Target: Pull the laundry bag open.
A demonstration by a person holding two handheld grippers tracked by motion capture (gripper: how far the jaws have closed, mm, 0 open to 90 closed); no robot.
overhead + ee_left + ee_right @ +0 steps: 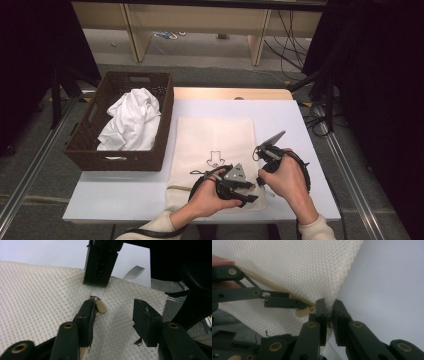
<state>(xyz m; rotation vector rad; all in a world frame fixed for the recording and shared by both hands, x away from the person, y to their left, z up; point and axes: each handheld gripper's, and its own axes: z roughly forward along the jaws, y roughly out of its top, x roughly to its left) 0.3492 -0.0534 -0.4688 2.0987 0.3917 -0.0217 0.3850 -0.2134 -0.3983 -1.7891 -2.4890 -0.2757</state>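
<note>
A cream mesh bag (215, 135) lies flat on the white table (115, 195), its zipper along the near edge. In the left gripper view my left gripper (115, 310) stands open over the mesh (37, 295). The tan zipper pull (101, 307) lies against the tip of its left jaw, and the other jaw is well clear. My right gripper (329, 306) is shut on the bag's edge at the zipper's end, beside the pull (302, 312). From above, the left gripper (254, 191) and the right gripper (260, 172) meet at the bag's near right corner.
A dark wicker basket (120, 161) holding a crumpled white cloth (132, 120) stands on the table's left side. The table's right edge runs close to the right hand. Cables and wooden legs lie on the floor beyond the far edge.
</note>
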